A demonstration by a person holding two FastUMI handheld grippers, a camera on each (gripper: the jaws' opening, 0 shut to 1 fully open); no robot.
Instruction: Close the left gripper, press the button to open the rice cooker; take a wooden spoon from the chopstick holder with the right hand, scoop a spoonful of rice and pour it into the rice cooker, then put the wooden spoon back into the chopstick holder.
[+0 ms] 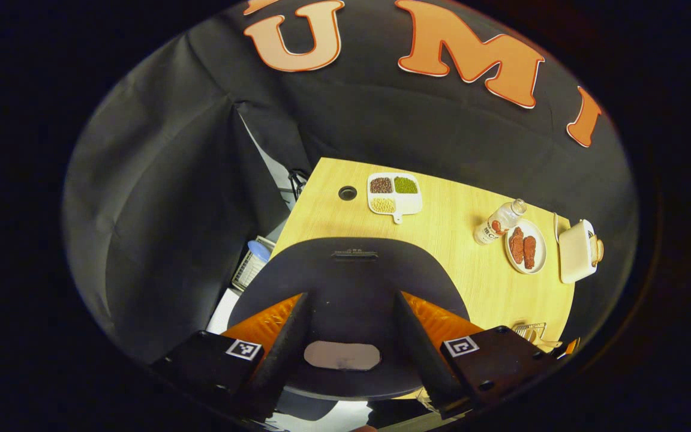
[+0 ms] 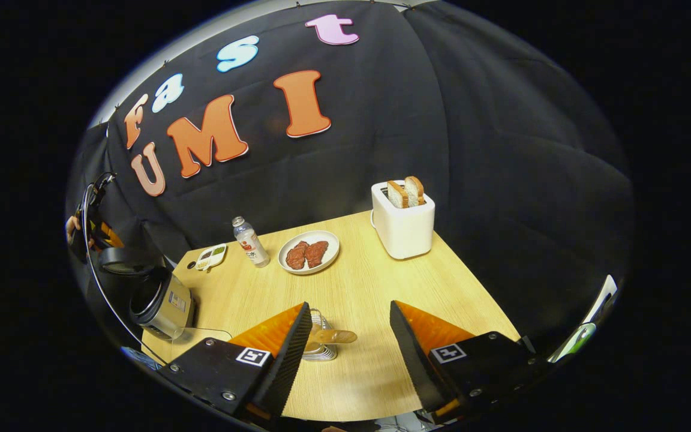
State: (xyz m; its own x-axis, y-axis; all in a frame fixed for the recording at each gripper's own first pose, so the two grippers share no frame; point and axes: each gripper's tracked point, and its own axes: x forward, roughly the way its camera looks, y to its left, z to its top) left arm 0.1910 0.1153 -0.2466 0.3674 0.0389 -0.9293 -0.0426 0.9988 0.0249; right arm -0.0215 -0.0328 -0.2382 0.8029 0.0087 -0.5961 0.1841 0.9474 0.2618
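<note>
From the right gripper view, the silver rice cooker [image 2: 162,306] sits at nine o'clock, lid up; the wooden spoon [image 2: 330,336] stands in the wire chopstick holder [image 2: 320,351] between the right gripper [image 2: 348,345] fingers (spread wide, empty). The left gripper [image 1: 348,336] hangs agape over the cooker's black raised lid [image 1: 351,282].

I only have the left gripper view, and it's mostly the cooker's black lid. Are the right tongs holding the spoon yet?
Observer: No. The right tongs are open and empty.
Operator: Where is the spoon, then?
Observer: The light wooden spoon sits in the wire chopstick holder on the pale wooden table, just ahead between the fingers of those tongs.
Operator: Is the cooker open?
Observer: From the side, the black lid looks raised above the silver rice cooker.
</note>
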